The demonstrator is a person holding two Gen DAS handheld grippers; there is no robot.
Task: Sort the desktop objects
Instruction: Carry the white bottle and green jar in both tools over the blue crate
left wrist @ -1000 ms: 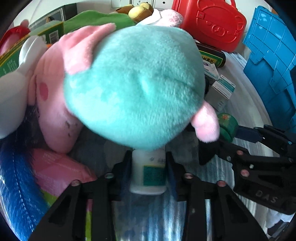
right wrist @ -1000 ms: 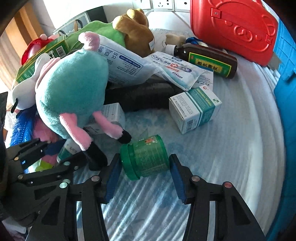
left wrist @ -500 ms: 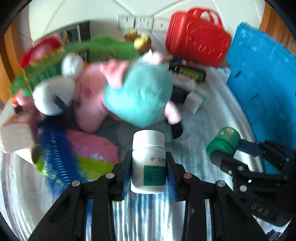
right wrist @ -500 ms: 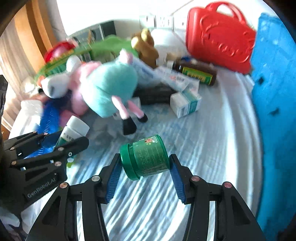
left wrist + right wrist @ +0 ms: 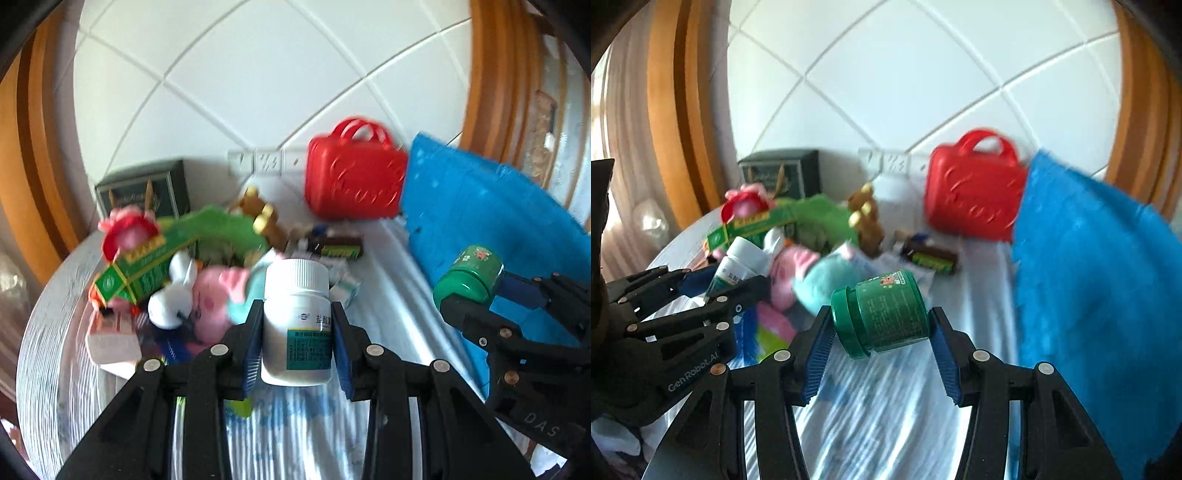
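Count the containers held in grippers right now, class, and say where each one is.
2. A white pill bottle stands upright in the left gripper; a green jar lies sideways in the right gripper.

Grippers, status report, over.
Left gripper shut on white pill bottle, upright. Right gripper shut on green jar, lying sideways. Both held above the table. Nothing blocking.

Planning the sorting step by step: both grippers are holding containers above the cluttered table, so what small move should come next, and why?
Probably carry both toward the blue bin on the right. The left gripper holds the white pill bottle upright, the right gripper holds the green jar on its side, and both are clear of the toy pile.
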